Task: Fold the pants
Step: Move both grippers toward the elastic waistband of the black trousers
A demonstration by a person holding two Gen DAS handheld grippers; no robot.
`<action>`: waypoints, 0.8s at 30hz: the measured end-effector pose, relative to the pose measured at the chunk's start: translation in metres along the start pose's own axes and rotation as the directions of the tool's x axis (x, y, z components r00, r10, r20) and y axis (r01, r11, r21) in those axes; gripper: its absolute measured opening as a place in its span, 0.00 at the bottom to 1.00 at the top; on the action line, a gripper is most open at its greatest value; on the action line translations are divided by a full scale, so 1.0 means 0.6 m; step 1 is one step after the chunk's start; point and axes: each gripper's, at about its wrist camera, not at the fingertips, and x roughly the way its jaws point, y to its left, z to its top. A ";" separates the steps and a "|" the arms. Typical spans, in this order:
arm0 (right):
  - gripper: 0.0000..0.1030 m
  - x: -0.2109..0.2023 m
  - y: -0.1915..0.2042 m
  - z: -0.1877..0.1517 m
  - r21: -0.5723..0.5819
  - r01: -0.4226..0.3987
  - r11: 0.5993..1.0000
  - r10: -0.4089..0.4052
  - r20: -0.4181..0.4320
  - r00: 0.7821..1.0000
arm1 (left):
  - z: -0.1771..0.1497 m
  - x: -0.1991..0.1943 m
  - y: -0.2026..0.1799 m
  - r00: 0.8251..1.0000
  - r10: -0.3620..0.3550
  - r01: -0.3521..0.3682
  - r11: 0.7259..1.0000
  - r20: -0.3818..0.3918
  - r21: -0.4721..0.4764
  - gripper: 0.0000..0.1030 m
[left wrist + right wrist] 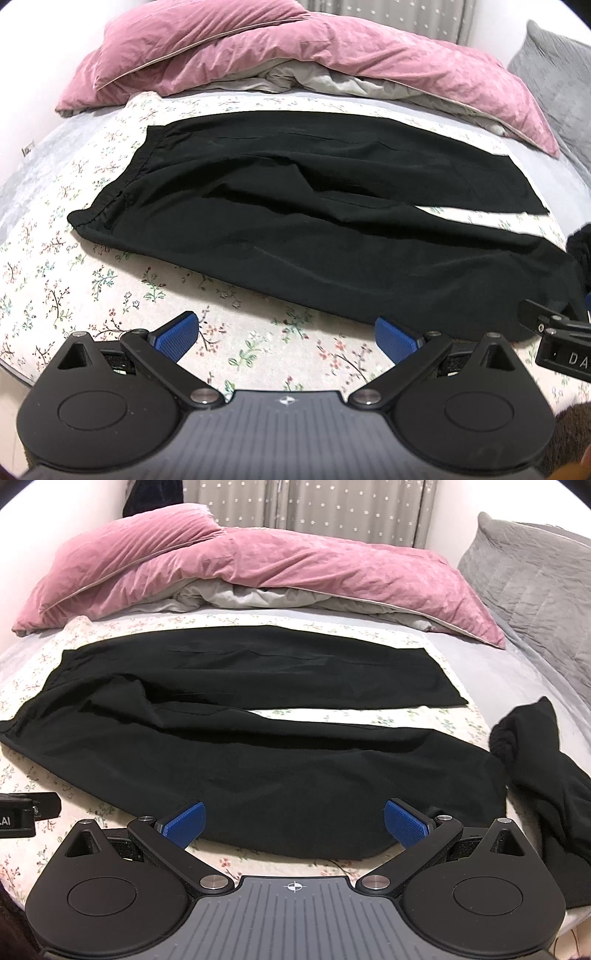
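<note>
Black pants point(314, 206) lie spread flat on a floral sheet point(74, 280), waistband to the left, both legs running right with a thin gap between them. My left gripper point(286, 338) is open above the sheet, just short of the near leg's edge, with nothing between its blue pads point(177, 338). In the right wrist view the pants point(258, 746) fill the middle. My right gripper point(293, 821) is open over the near leg's lower edge, close to the hem end, its blue pads point(404, 821) apart and empty. Each gripper's tip shows at the other view's side edge.
A pink duvet point(258, 565) with grey lining is bunched along the far side of the bed. A grey quilted pillow point(535, 590) sits far right. Another black garment point(546, 775) lies crumpled right of the pant hems. Curtains point(314, 509) hang behind.
</note>
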 end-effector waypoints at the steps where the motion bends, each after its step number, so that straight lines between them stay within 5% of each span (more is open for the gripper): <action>1: 1.00 0.004 0.005 0.004 -0.006 0.000 1.000 0.000 -0.003 1.000 | 0.002 0.005 0.009 1.000 -0.004 0.004 1.000 0.001 -0.019 1.00; 8: 1.00 0.040 0.061 0.036 -0.093 -0.045 0.995 0.043 -0.022 0.999 | 0.022 0.048 0.086 0.999 -0.018 0.014 0.994 -0.035 -0.113 1.00; 12: 1.00 0.074 0.091 0.059 -0.082 -0.145 0.986 0.139 -0.074 0.987 | 0.032 0.076 0.147 0.998 -0.038 0.029 0.982 -0.047 -0.186 1.00; 24: 0.99 0.161 0.260 0.162 -0.138 -0.351 0.926 0.336 -0.121 0.934 | 0.085 0.159 0.377 0.998 -0.019 0.048 0.870 0.063 -0.491 1.00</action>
